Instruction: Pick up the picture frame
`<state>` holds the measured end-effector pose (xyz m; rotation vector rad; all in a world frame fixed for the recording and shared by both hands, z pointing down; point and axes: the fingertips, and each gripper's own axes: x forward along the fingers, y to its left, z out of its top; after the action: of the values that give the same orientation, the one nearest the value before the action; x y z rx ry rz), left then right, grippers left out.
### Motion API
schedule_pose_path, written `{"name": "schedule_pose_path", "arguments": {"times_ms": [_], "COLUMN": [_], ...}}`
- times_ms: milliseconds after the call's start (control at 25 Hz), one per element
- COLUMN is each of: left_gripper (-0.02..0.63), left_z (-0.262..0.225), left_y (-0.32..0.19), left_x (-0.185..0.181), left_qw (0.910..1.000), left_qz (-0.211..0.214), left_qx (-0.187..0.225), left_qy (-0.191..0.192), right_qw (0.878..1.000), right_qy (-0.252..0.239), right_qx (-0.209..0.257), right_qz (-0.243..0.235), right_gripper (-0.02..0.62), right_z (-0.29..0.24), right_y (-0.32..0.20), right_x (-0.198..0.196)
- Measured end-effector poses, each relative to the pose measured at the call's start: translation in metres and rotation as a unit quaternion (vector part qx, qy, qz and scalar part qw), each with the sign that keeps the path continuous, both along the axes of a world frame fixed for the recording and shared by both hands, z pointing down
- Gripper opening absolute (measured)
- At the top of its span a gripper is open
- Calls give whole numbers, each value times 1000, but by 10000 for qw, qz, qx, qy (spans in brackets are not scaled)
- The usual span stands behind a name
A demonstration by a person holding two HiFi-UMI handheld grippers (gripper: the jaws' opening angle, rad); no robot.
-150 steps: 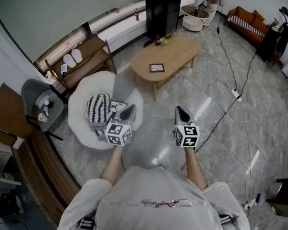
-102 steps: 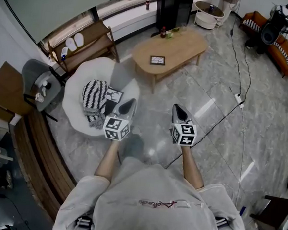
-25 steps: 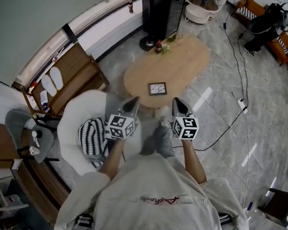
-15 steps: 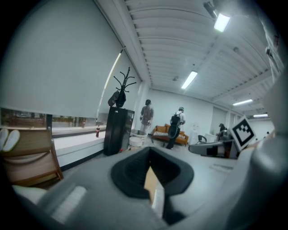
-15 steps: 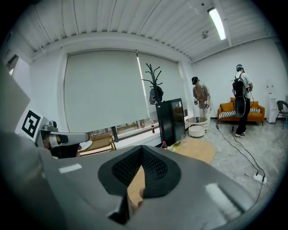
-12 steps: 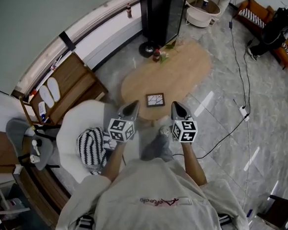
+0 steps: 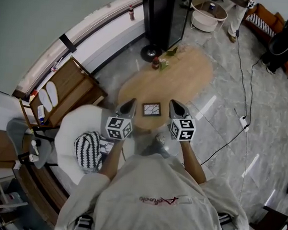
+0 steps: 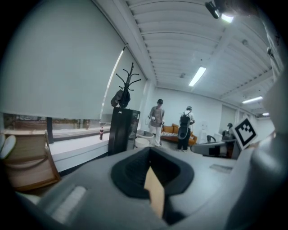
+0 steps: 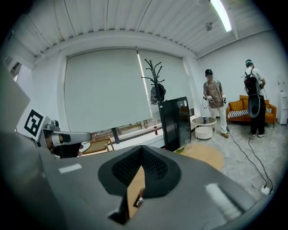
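A small dark picture frame (image 7: 151, 109) lies flat on the near end of the oval wooden coffee table (image 7: 186, 78). My left gripper (image 7: 129, 106) hangs shut just left of the frame, and my right gripper (image 7: 175, 107) is shut just right of it. Both are held above the table's near edge with nothing in them. In the left gripper view the jaws (image 8: 152, 179) meet with only table wood showing past them. The right gripper view shows its jaws (image 9: 140, 179) pressed together, with the table (image 9: 204, 155) beyond; the frame is hidden there.
A white round chair (image 7: 75, 131) with a striped cushion (image 7: 87, 150) stands at my left. A tall black cabinet (image 7: 164, 14), a red bottle (image 7: 155, 63) and a plant sit at the table's far end. A cable (image 7: 244, 100) crosses the floor; people stand beyond.
I have walked toward the coffee table with both grippers carried forward. The frame now lies directly between the two gripper tips instead of ahead of them. Both jaws stayed shut.
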<state>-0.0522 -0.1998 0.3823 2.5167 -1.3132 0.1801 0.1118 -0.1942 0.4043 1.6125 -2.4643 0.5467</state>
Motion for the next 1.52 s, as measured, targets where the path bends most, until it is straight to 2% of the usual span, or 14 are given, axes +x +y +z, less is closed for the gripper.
{"name": "schedule_pose_path", "arguments": {"times_ms": [480,760,1240,1520], "left_gripper": [3,3,3,3], "left_z": [9,27,75,107], "left_y": [-92,-122,-135,-123], "left_x": [27,31,23,6], "left_qw": [9993,9983,9956,9930], "left_qz": [-342,-491,-588,-592], "left_qx": [-91,-270,-696,-998], "left_qy": [-150,-172,-239,-240], "right_qw": [9992,9975,9944,9918], "right_qy": [-61,-73,-22,45], "right_qx": [-109,-298,-630,-932], "right_qz": [-389,-629,-846,-871], "right_gripper": [3,3,3,3], "right_z": [12,32,74,105], "right_y": [-100,-139,-162,-151], "right_x": [28,29,23,10]}}
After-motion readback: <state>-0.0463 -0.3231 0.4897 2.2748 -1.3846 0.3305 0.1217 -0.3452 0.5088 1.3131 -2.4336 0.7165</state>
